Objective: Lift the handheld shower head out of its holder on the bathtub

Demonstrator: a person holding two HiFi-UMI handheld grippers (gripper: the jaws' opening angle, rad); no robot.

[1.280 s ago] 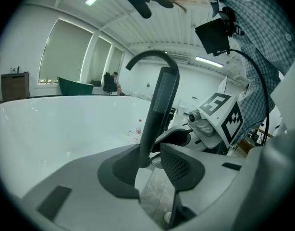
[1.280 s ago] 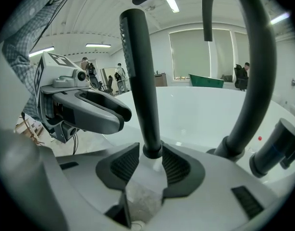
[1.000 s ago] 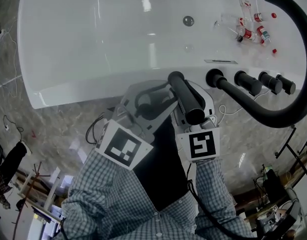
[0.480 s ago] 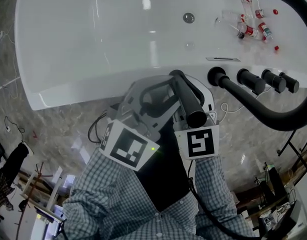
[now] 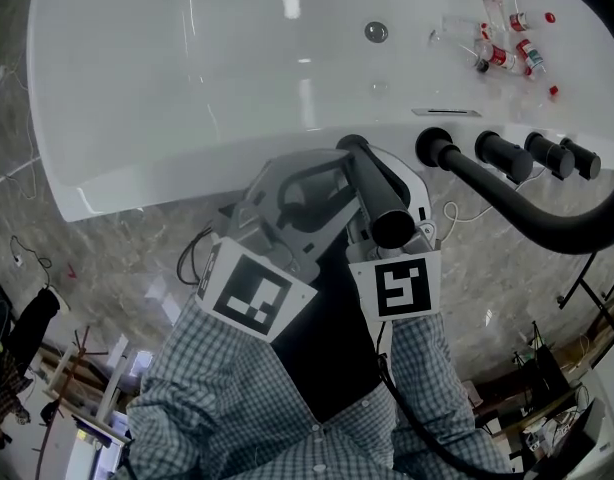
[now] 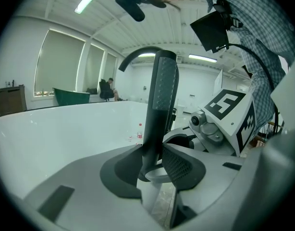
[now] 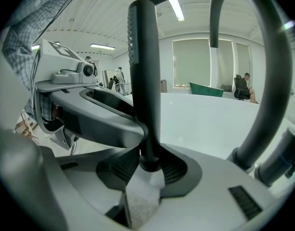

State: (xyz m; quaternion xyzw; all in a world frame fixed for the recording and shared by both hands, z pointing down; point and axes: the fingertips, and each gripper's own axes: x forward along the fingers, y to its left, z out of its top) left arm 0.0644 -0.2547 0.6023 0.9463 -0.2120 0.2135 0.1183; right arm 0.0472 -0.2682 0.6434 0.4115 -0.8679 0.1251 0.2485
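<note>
The black handheld shower head (image 5: 377, 203) stands upright at the near rim of the white bathtub (image 5: 167, 88), and its holder is hidden under the grippers. My left gripper (image 5: 332, 186) reaches in from the left. In the left gripper view its pads (image 6: 181, 167) press the ribbed handle (image 6: 162, 100), so my left gripper (image 6: 154, 171) is shut on it. My right gripper (image 5: 389, 190) comes from the near side. Its jaws are closing, and in the right gripper view the handle (image 7: 145, 71) sits between its pads (image 7: 172, 170), which touch the handle's base where my right gripper (image 7: 148, 170) grips.
A thick black curved spout (image 5: 527, 218) rises just right of the grippers, with three black knobs (image 5: 502, 156) on the rim. Several small bottles (image 5: 507, 53) lie in the tub near the drain (image 5: 376, 32). Marble floor (image 5: 107, 258) lies below the rim.
</note>
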